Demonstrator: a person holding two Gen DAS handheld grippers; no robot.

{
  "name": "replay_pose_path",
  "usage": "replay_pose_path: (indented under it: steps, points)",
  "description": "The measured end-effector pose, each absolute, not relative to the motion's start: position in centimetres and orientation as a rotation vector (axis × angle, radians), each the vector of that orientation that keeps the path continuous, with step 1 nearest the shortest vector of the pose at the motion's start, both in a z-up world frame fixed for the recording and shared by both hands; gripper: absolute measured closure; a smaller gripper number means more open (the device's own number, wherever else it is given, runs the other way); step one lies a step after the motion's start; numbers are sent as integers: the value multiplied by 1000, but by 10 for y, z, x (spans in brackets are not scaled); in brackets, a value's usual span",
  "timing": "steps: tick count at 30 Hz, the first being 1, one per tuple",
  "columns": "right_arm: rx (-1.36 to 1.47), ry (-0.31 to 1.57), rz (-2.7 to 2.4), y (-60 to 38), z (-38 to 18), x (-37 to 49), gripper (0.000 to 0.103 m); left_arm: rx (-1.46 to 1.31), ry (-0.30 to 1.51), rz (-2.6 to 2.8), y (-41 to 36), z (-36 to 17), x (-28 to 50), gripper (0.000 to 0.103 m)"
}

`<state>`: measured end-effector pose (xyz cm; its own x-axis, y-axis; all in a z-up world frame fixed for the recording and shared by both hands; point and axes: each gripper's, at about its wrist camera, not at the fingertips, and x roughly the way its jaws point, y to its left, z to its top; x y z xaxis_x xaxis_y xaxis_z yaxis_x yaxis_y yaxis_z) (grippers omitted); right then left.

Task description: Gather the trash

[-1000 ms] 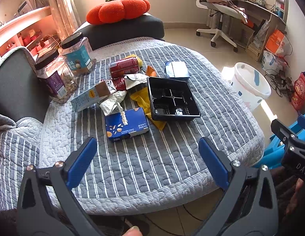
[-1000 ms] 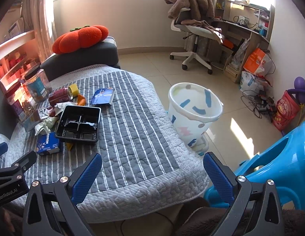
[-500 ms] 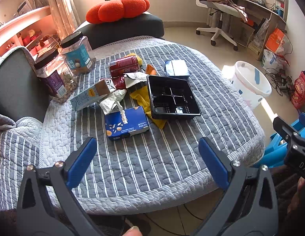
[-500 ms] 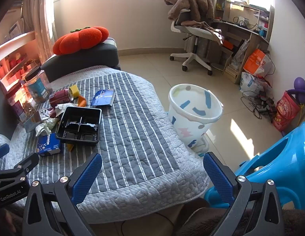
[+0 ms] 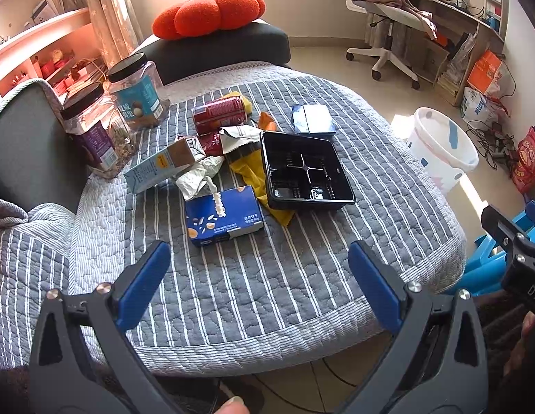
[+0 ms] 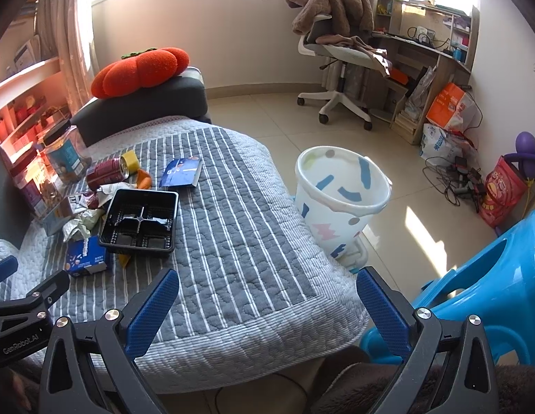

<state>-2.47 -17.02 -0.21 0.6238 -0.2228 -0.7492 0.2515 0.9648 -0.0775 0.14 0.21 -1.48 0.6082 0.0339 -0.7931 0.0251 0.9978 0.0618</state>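
Plainly legible, "GenRobot.AI" is printed in white on the black body of the left claw [image 6: 22,296] where it pokes into the right wrist view, and the letters "DAS" show on the right claw [image 5: 512,241] at the edge of the left wrist view. Both claws have matte black frames with ribbed blue pads, and both stand wide apart, holding nothing, above the near edge of the quilted grey bed cover [image 5: 267,276] with white stripes. The trash lies in a loose cluster toward the far left of that cover: a glossy black plastic tray [image 5: 303,170] with four compartments, a blue cardboard box [image 5: 224,215] with small print too fine to read, a red can [image 5: 221,114] on its side, crumpled foil wrappers [image 5: 198,176] and a yellow wrapper [image 5: 253,172] partly under the tray. Two clear jars [image 5: 112,117] with black lids stand just behind. A white plastic bin [image 6: 340,196] with blue and pink shapes sits on the tiled floor beside the bed.
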Motion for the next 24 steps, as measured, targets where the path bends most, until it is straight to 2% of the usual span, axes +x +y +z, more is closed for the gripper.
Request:
replay_pose_path:
  steps: [24]
  points:
    - [88,844,-280,-182,3,-23,0,41,946,3,12,-19,14,1]
